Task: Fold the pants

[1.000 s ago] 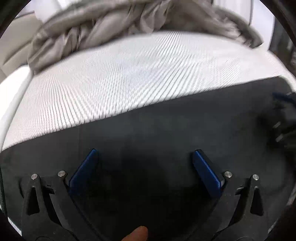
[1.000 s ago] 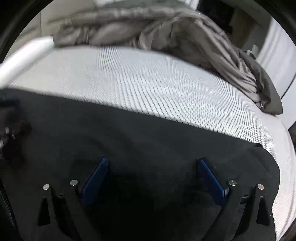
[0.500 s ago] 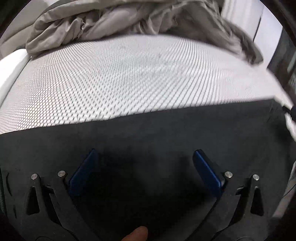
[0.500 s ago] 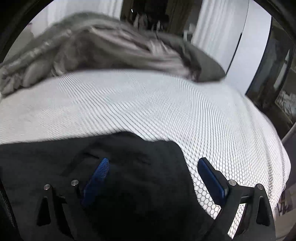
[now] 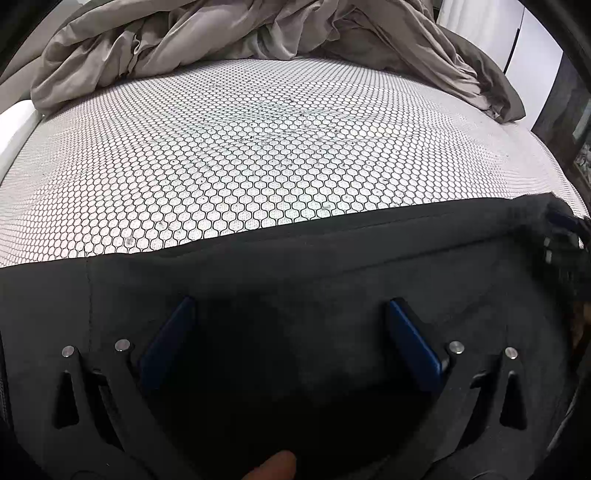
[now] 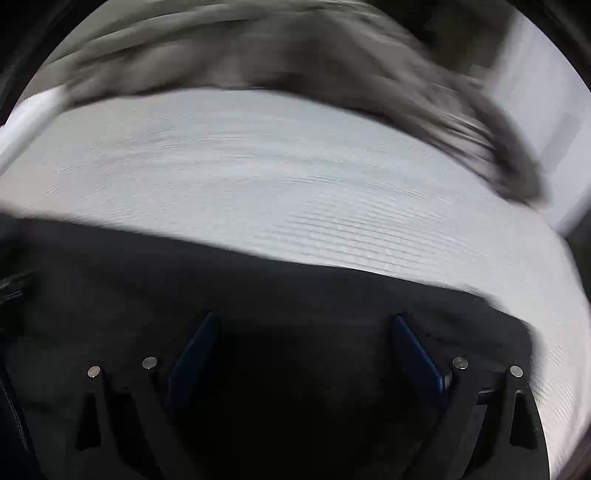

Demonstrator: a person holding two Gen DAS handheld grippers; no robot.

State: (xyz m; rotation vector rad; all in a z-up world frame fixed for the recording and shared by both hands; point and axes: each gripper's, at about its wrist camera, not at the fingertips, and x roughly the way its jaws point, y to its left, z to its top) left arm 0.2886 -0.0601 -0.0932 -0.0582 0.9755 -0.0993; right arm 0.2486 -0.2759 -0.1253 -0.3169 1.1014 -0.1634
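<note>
While both tongs gape wide, nothing holds the black pants [image 5: 332, 266].
Left tongs [image 5: 288, 325], right tongs [image 6: 303, 332]: a snagged layer would ruck on the mattress [image 5: 258, 155].

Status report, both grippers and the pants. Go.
Left gripper open, over the black pants. Right gripper open, also over pants, view blurred. Pants flat on the mesh bed. Grey blanket bunched at far end, not in the way.

A honeycomb-patterned white mattress [image 5: 258, 155] carries a crumpled grey blanket [image 5: 258, 33] along its far edge, white wall [image 5: 532, 48] beyond.
</note>
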